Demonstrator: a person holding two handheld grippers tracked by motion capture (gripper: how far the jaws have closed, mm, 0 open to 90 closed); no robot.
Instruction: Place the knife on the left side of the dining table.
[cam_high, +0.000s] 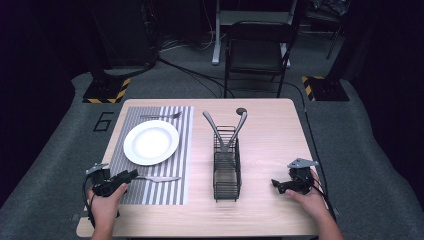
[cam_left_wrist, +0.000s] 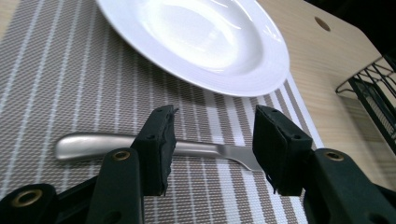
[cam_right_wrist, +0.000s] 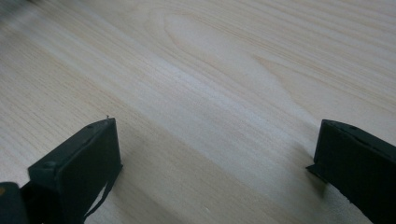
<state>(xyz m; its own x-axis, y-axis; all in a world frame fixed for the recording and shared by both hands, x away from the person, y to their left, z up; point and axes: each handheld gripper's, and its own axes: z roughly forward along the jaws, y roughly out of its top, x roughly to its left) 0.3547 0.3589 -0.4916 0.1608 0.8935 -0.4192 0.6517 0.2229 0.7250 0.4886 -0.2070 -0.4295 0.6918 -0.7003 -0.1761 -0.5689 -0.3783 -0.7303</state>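
With jaws apart, my left gripper (cam_left_wrist: 212, 142) straddles the knife (cam_left_wrist: 140, 145) just below the plate (cam_left_wrist: 261, 79). Right gripper (cam_right_wrist: 215, 163) gapes over bare table (cam_right_wrist: 210, 70), right of the plate.

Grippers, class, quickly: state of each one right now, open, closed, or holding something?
Left gripper: open, jaws apart above the knife on the striped placemat, holding nothing.
Right gripper: open wide over the bare table, holding nothing.

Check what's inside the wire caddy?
The caddy holds two grey utensils, handles sticking up and leaning apart. Their working ends are hidden behind the wires, so type is unclear. The near half looks empty.
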